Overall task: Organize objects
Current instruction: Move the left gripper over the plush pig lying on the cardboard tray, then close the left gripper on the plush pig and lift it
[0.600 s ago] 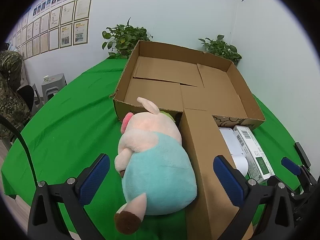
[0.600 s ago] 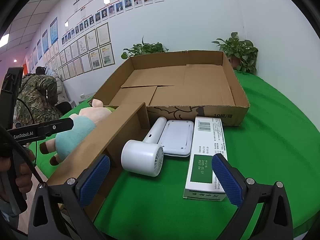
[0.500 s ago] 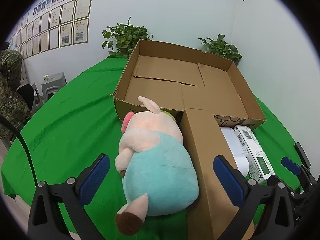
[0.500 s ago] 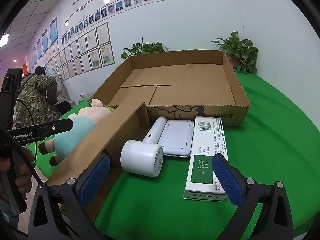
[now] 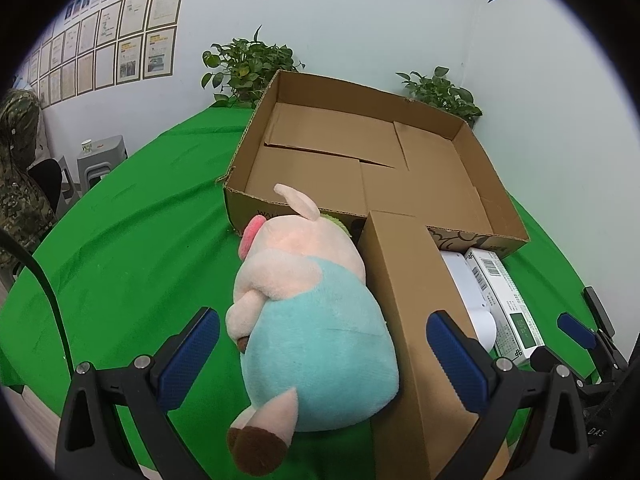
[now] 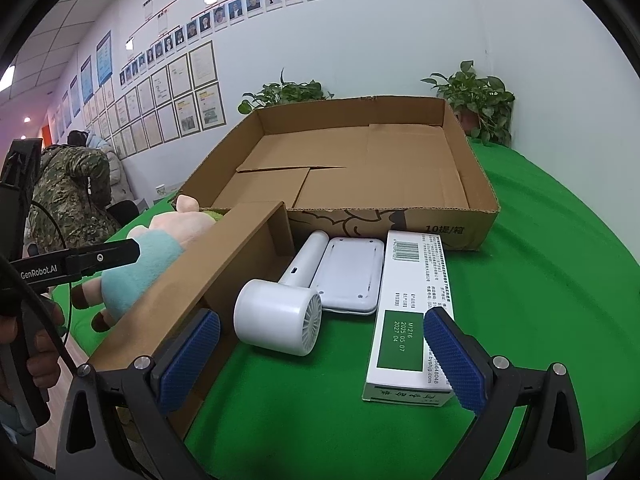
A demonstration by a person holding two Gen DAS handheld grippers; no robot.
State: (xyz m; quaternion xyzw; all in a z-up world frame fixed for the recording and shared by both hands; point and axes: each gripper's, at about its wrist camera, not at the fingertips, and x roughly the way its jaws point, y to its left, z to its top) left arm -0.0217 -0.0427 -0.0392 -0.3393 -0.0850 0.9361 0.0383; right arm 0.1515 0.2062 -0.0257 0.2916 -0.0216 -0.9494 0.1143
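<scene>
The cardboard box (image 6: pixel 360 176) sits open on the green-covered bench (image 6: pixel 540 248), its interior holding only its own folded bottom panels. 1 long flap (image 5: pixel 408 312) folds out from the box's near wall toward the cameras and serves as a divider. On the left side of that flap, the plush pig (image 5: pixel 312 320) lies on its side against the flap, its pink head near the box's front wall and its brown-tipped feet pointing away from the box. On the right side of the flap lie 3 items in a row, all just in front of the box's near wall: a white handheld fan (image 6: pixel 284 308) closest to the flap with its handle pointing toward the box, a flat white device (image 6: pixel 352 276) touching or just beside the fan handle, and a white carton with a green panel (image 6: pixel 412 312) farthest from the flap, its barcode end close to the box wall. The left tool (image 5: pixel 322 354) hangs over the plush pig with its blue pads (image 5: pixel 188 352) spread wide apart, gripping nothing. The right tool (image 6: pixel 320 356) is likewise spread apart and unloaded, with the fan and the carton's near end between its pads (image 6: pixel 456 360). 2 potted plants (image 6: pixel 476 100) stand beyond the box's far wall.
</scene>
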